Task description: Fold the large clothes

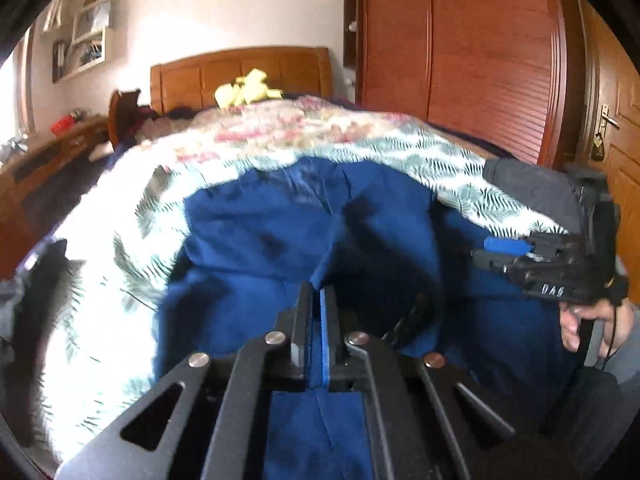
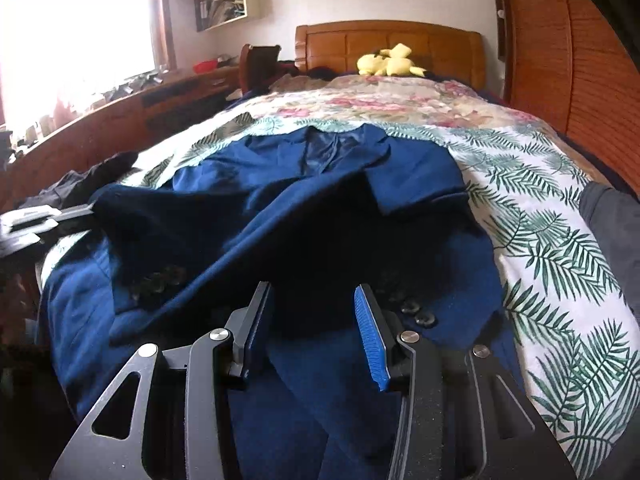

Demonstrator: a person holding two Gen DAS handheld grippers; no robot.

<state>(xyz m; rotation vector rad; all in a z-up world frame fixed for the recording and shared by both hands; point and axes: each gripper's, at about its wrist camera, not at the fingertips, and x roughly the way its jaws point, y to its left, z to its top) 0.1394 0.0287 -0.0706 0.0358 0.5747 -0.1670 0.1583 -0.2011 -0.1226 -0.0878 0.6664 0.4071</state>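
On the bed, left tool pinches the blue jacket; right tool gapes, hem hidden.

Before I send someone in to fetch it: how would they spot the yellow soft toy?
Find the wooden headboard at the far end of the bed. The soft toy lies against its base, the only bright yellow thing above the flowered bedspread.

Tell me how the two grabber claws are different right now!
The left gripper has its jaws pressed shut, while the right gripper has its jaws standing apart.
The left gripper pinches a fold of the blue jacket and lifts it; the right gripper holds nothing, with the jacket lying under its open jaws.
Both are black two-finger tools with a blue pad, and both point out over the jacket on the bed.
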